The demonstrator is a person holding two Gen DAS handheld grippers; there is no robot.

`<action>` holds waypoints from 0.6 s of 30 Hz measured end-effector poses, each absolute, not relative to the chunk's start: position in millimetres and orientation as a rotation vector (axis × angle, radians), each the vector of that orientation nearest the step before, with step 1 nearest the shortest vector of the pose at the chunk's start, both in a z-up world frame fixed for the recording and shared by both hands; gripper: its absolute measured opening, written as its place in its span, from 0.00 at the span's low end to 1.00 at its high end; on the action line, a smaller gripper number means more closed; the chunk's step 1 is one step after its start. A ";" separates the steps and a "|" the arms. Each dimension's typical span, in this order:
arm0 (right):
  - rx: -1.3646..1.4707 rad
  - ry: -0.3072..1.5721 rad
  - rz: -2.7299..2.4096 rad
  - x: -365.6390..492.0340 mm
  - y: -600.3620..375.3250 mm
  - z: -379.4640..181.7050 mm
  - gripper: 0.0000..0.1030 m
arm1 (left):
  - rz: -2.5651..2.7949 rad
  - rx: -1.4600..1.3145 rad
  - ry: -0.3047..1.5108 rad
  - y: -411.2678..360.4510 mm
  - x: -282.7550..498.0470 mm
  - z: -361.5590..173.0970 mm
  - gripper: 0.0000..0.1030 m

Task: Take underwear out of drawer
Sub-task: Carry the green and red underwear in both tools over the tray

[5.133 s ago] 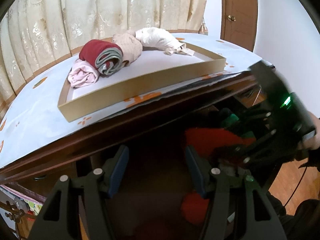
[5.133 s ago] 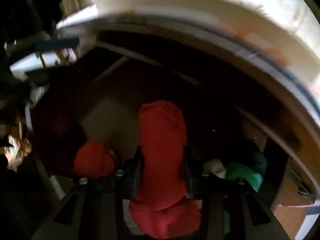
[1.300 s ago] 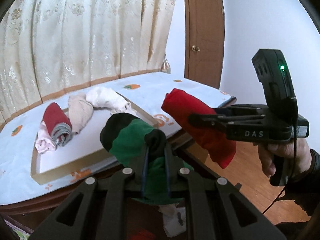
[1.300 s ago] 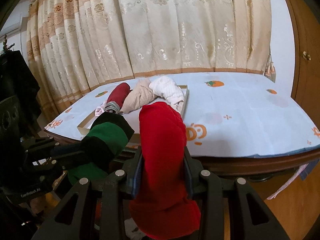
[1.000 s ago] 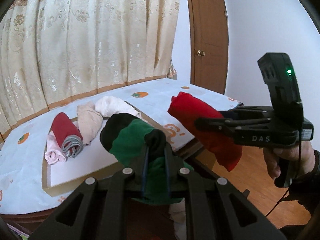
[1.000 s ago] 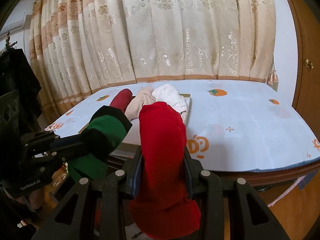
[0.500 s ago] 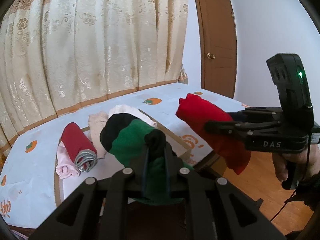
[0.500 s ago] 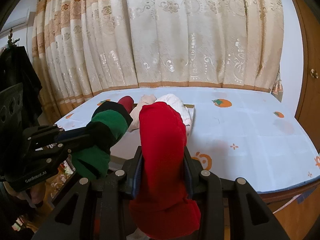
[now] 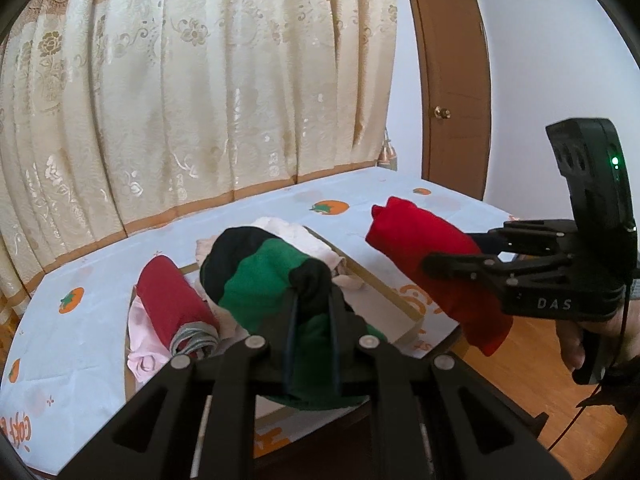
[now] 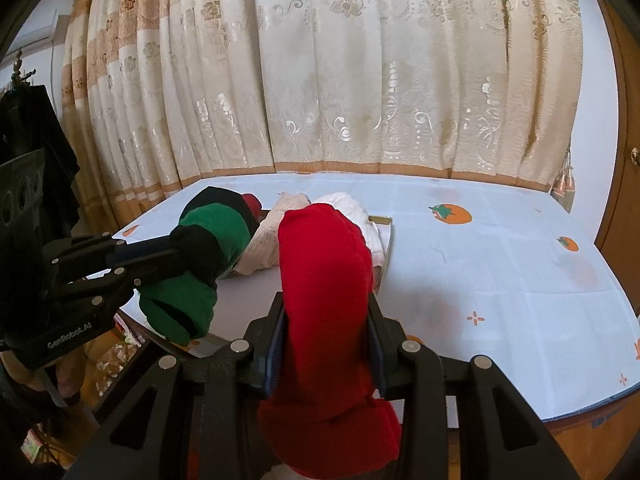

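Observation:
My left gripper (image 9: 312,312) is shut on a rolled green and black underwear (image 9: 272,280), held in the air above the front of the shallow tray (image 9: 392,296). It also shows in the right wrist view (image 10: 208,248). My right gripper (image 10: 326,332) is shut on a rolled red underwear (image 10: 324,272), held above the tray's right end; it shows in the left wrist view (image 9: 436,264) too. In the tray lie a dark red roll with grey band (image 9: 172,304), a pink roll (image 9: 144,348), a beige roll (image 10: 272,248) and a white roll (image 9: 296,236). The drawer is out of view.
The tray sits on a table covered by a white cloth with orange prints (image 10: 500,264). A cream curtain (image 10: 340,80) hangs behind the table. A brown door (image 9: 452,80) stands at the right. Wooden floor (image 9: 552,364) lies below the table's right side.
Both grippers have risen out of the drawer with their rolls and moved up and forward over the table toward the tray. Both stay shut on their rolls.

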State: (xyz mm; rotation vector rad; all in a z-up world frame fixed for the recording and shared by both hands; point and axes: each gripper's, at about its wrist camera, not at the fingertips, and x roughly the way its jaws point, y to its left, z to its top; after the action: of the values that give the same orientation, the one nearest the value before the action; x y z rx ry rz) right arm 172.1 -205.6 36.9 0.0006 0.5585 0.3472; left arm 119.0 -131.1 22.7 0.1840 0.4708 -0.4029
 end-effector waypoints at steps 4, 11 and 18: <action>0.001 0.564 0.344 179.6 -204.3 35.3 0.37 | -0.397 0.182 0.481 -130.0 126.9 20.3 0.11; -0.001 0.568 0.339 194.4 -201.8 36.0 0.37 | -0.388 0.185 0.486 -131.3 140.1 19.3 0.11; -0.002 0.603 0.340 217.0 -197.1 31.6 0.37 | -0.398 0.153 0.535 -132.4 158.9 12.4 0.11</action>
State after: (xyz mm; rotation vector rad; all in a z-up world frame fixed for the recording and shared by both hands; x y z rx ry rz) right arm 217.0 -197.1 31.6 -0.0018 0.6028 0.3405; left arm 158.9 -132.4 12.4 0.1530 0.5347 -0.3981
